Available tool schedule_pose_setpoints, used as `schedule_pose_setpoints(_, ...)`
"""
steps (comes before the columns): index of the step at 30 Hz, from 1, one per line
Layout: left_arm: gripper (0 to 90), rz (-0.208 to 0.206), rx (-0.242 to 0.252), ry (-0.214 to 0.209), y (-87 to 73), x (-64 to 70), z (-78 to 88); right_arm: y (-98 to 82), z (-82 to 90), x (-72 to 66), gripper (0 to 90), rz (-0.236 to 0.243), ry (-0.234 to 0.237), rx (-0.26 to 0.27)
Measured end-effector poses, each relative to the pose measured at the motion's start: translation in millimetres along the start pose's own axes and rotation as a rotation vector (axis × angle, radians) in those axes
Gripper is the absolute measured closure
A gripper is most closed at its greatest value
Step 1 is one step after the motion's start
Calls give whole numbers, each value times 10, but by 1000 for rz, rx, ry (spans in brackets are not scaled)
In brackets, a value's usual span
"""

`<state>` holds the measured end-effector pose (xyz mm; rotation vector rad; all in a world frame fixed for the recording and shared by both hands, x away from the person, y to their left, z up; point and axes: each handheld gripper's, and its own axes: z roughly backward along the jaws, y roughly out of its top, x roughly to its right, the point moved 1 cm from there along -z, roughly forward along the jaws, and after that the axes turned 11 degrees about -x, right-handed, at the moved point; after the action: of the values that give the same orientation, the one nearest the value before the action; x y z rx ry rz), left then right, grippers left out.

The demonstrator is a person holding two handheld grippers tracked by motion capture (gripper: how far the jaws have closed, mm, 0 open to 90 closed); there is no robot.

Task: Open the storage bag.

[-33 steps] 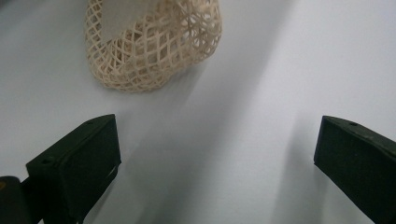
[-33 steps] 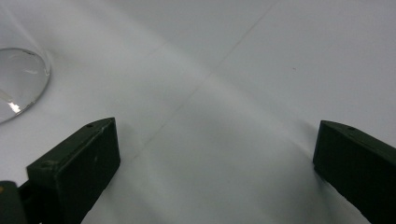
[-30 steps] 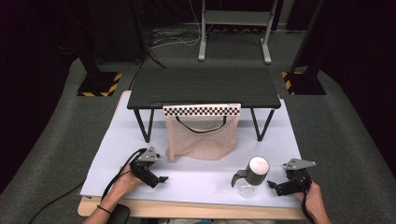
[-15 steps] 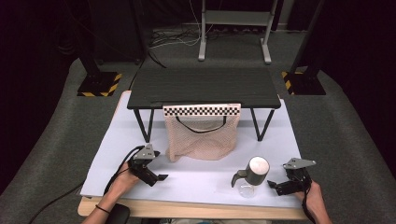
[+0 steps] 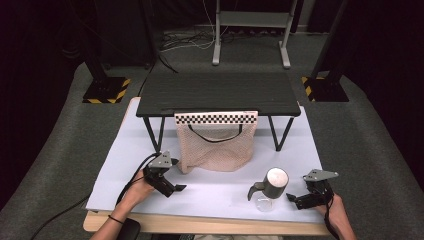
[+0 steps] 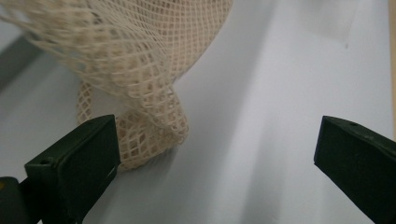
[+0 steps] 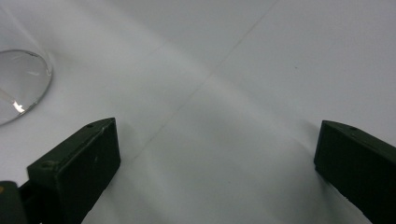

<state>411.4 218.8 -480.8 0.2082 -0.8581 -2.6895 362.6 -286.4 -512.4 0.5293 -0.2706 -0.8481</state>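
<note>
Mesh bag hangs off black stand (bottle nr right gripper).

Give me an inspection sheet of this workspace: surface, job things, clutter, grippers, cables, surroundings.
Surface: white sheet on the table, bare around the items.
Job's things: mesh bag hanging from a black stand; clear bottle with grey cap, upright.
Clutter: nothing seen.
Grippers: left gripper open beside the bag; right gripper open beside the bottle.
Cables: black cable trailing from the left gripper.
Surroundings: grey carpet, dark backdrop.
</note>
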Motion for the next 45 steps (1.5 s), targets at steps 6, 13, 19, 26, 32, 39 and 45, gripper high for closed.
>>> schedule_pose_setpoints(6, 1, 4, 34, -8, 63, -10, 63, 4, -2, 6, 0, -1, 5, -3)
schedule_pose_setpoints(13, 1, -30, -8, 3, 77, 15, 35, 4, 0, 2, 0, 1, 1, -3)
schedule_pose_setpoints(19, 1, -69, -23, -7, 180, 11, 94, 11, 0, -1, 0, -5, 1, -10)
schedule_pose_setpoints(26, 1, -119, -1, 5, 311, 31, 185, 21, 9, -22, 0, -20, -16, -26)
schedule_pose_setpoints(32, 1, -126, 12, 5, 336, 26, 267, 41, 3, -6, 0, -8, -4, -35)
schedule_pose_setpoints(39, 1, -141, -6, 24, 377, 20, 256, 27, -7, 16, 0, 18, 11, -12)
schedule_pose_setpoints(45, 1, -160, 5, 27, 513, 49, 285, 25, -10, 19, 0, 17, 13, -9)
